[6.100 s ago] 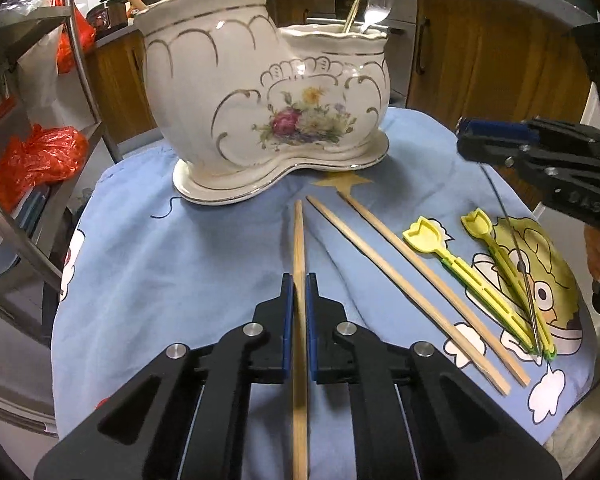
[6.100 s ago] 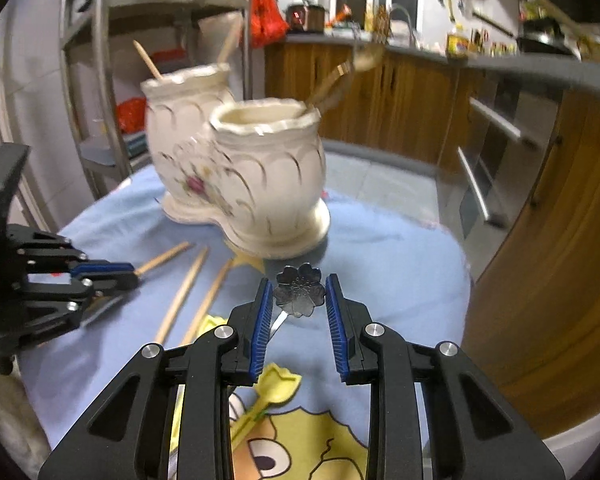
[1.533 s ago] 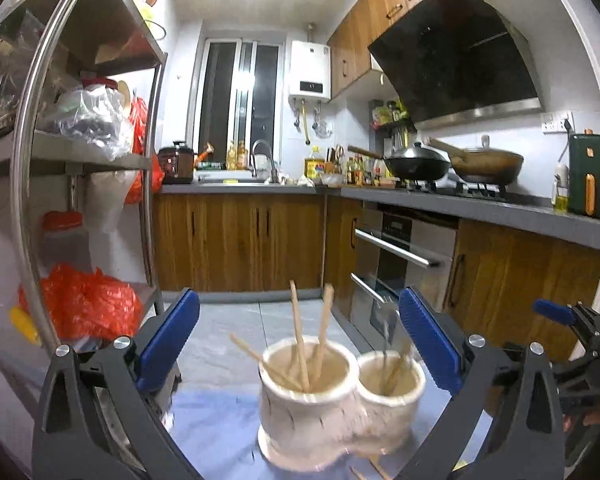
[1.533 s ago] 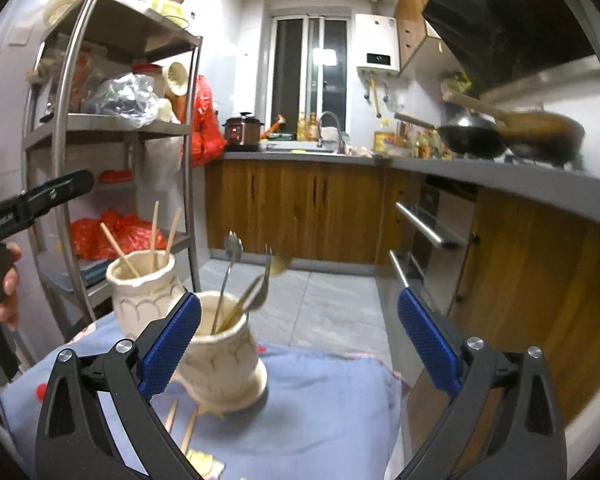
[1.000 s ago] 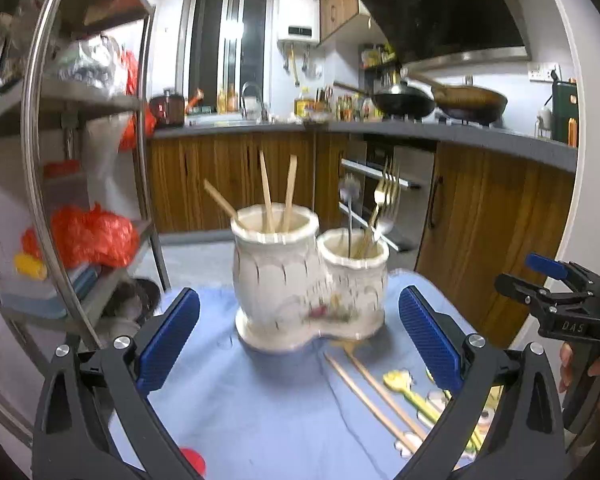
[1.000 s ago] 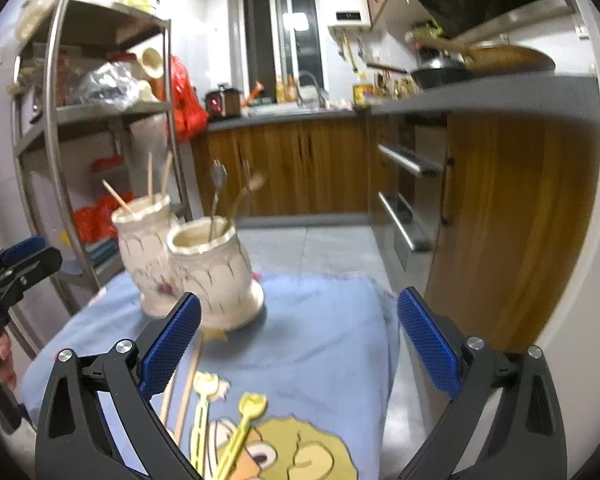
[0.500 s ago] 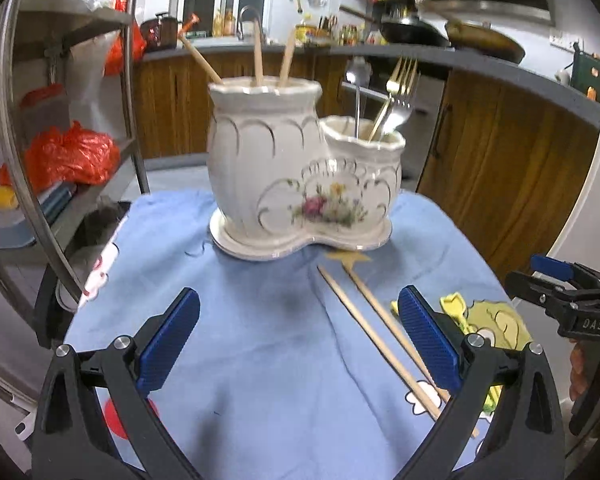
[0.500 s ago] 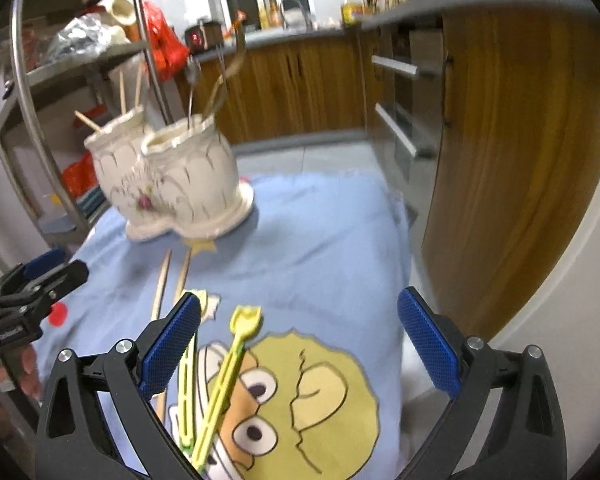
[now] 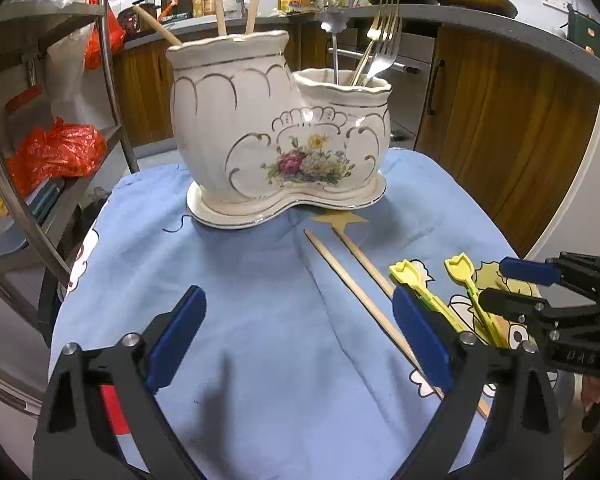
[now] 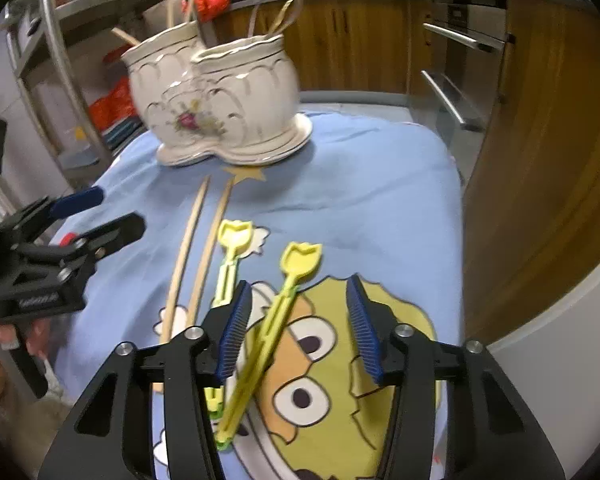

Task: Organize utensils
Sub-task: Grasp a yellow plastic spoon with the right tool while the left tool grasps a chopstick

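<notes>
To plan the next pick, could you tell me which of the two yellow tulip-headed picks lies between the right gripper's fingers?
The one on the right, slanting across the cartoon face, lies between the open right gripper fingers; the other pick sits outside them, beside the chopsticks.

Both grippers hang empty — left gripper [image 9: 296,344] spread wide, right gripper [image 10: 296,328] parted and tilted down.

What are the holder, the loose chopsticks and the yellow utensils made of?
Holder: glazed ceramic by its glossy white surface, gilt lines and floral decal. Chopsticks: probably bamboo or wood, matte tan. Yellow utensils: moulded plastic by the uniform bright colour, likely.
</notes>
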The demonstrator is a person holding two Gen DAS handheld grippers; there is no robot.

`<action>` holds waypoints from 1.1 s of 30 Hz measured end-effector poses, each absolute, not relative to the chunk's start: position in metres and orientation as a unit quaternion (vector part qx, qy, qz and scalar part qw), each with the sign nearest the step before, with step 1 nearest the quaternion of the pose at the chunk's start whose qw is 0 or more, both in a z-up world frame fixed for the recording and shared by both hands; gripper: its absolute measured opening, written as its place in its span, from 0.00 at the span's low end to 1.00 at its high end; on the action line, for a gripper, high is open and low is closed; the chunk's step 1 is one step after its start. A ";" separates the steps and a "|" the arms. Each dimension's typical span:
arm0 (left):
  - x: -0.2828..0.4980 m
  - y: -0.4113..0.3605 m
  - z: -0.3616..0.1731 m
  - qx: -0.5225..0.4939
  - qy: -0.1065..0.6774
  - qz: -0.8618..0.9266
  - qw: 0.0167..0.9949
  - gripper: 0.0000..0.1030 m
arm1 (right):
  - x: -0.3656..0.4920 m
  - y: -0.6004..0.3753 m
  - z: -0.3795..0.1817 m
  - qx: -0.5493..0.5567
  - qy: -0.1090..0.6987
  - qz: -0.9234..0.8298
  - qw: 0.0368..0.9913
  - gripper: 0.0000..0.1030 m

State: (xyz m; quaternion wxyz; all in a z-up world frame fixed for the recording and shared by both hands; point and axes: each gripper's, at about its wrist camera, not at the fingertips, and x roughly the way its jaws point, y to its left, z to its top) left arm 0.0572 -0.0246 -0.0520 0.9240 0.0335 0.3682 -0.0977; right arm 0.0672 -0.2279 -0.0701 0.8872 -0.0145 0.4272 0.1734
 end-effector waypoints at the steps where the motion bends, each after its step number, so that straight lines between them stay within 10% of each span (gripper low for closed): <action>1: 0.058 -0.024 -0.052 0.032 0.370 -0.098 0.923 0.88 | 0.066 -0.227 -0.070 -0.018 0.428 0.176 0.886 0.37; 13: 0.061 -0.043 -0.061 0.021 0.403 -0.151 0.902 0.57 | 0.070 -0.230 -0.076 -0.058 0.439 0.170 0.880 0.11; 33: 0.069 -0.073 -0.076 0.096 0.441 -0.156 0.879 0.04 | 0.072 -0.235 -0.077 -0.019 0.445 0.216 0.869 0.10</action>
